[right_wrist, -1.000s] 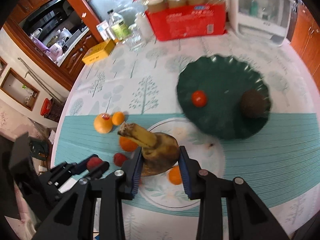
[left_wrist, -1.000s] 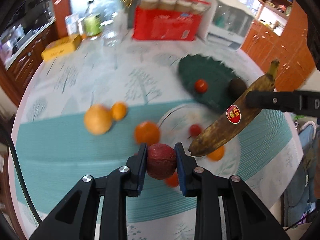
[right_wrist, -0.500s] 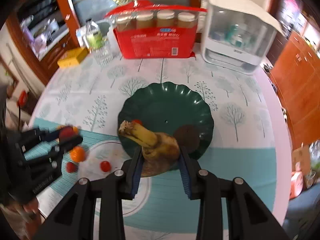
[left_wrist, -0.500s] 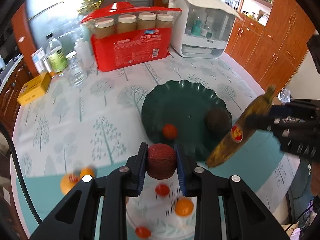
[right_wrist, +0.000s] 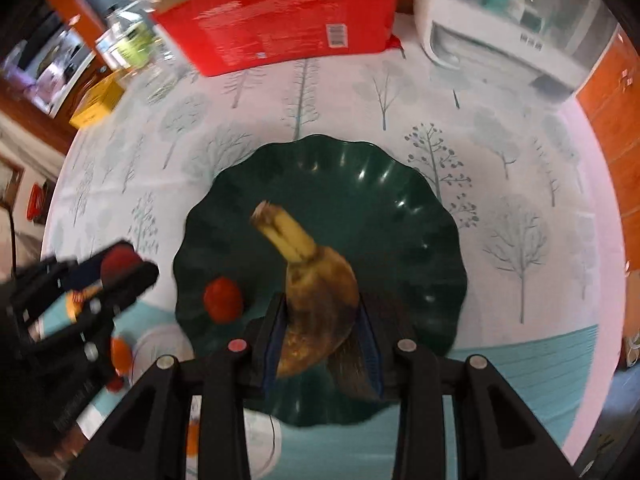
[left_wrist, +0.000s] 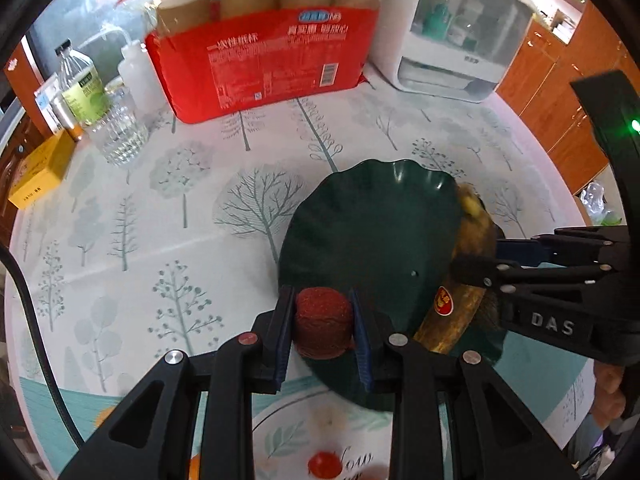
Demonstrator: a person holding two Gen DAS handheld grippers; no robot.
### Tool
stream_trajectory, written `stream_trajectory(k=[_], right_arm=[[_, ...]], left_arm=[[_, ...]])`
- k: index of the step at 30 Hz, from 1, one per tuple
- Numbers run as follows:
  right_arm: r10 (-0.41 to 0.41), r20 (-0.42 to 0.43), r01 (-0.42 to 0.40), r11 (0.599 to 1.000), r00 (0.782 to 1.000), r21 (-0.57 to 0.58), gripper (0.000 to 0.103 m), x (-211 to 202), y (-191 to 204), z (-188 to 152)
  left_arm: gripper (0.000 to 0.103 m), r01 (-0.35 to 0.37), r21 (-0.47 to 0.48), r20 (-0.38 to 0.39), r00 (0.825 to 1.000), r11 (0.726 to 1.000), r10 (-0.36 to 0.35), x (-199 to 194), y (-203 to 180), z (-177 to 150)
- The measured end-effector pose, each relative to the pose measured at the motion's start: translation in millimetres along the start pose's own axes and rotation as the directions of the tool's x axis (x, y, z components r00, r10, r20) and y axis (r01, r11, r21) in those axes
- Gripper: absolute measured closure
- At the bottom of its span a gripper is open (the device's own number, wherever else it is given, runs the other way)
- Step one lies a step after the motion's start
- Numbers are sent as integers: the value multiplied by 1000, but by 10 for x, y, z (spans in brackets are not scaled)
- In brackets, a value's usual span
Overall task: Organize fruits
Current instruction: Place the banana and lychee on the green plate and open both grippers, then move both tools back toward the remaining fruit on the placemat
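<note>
A: Which step is this?

B: Delivery, I'd say. The left gripper has its jaws clamped on a dark red fruit above the near left rim of the green plate. The right gripper is clamped on the banana, over the plate's near middle.

A: What's already on the plate?

B: A small tomato near its left edge, and something brown under the banana.

A: Next?

B: Probably lower each fruit onto bare plate, clear of the tomato, then part the jaws.

Dark green plate, brown-yellow banana, dark red fruit, tree-patterned tablecloth.
</note>
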State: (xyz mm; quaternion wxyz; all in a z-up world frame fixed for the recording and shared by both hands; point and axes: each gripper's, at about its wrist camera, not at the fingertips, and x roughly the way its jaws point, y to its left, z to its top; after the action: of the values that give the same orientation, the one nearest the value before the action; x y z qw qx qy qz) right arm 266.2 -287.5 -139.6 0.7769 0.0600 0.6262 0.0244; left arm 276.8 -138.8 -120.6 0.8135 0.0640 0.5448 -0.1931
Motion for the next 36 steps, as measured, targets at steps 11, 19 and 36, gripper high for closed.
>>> stream_trajectory(k=[11,19,36], right_arm=[[34,-10,-34,999,999,30,60,350,-99,103],[38,30,-39,999,999,25,56,238,-162,40],[15,148,-13,1000,989,-15,57,-356,-42,-222]], left_arm=[[77,10,-35,-63,998,999,-12,492,-92,32],[58,-1,-40,-68,998,999,-2,498,-91,42],[49,-1,-27,21,1000,1000,1,-231,-5,-169]])
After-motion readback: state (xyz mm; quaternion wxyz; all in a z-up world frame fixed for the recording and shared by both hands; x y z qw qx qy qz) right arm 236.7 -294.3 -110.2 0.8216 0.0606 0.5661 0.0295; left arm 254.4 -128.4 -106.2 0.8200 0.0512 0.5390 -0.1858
